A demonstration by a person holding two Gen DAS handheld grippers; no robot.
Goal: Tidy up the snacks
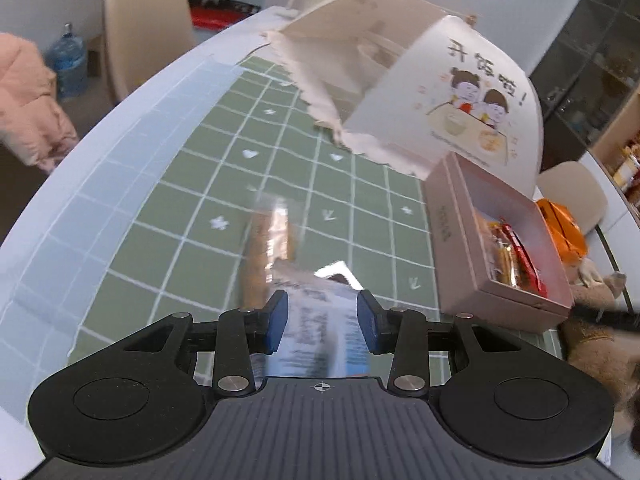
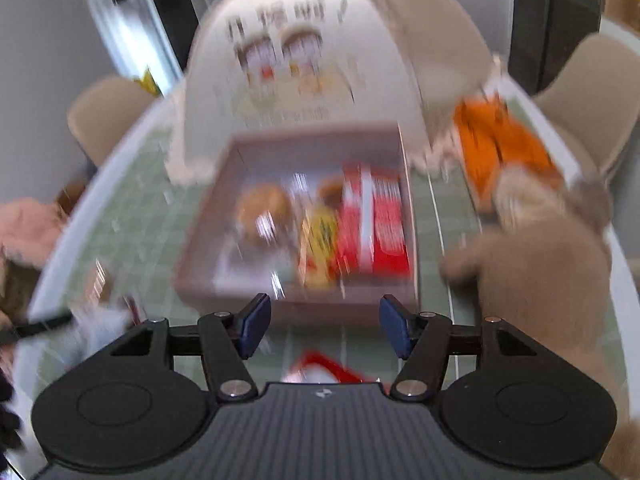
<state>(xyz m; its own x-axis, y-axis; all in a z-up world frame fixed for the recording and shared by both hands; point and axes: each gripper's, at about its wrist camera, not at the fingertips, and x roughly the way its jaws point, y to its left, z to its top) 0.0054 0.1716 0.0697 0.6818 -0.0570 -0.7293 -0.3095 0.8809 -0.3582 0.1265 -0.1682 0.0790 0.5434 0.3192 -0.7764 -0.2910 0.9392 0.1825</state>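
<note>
My left gripper point(image 1: 322, 320) hangs open just over a silver-and-blue snack packet point(image 1: 320, 332) that lies blurred on the green grid tablecloth point(image 1: 200, 160), wider than the gap between the pads. A brown snack bar point(image 1: 268, 244) lies just beyond it. To the right stands an open pink box point(image 1: 452, 240) holding red and gold packets point(image 1: 524, 260). In the right wrist view my right gripper point(image 2: 324, 322) is open and empty in front of the pink box point(image 2: 208, 240), which holds red packets point(image 2: 376, 220) and round biscuits. A red-and-white packet point(image 2: 324, 368) lies below the fingers.
A white mesh food cover point(image 1: 460, 100) point(image 2: 280, 60) stands behind the box. An orange packet point(image 2: 500, 140) and a tan plush toy point(image 2: 540, 260) lie right of the box. Beige chairs point(image 1: 144, 32) ring the table. A pink jacket point(image 1: 24, 100) hangs off its left edge.
</note>
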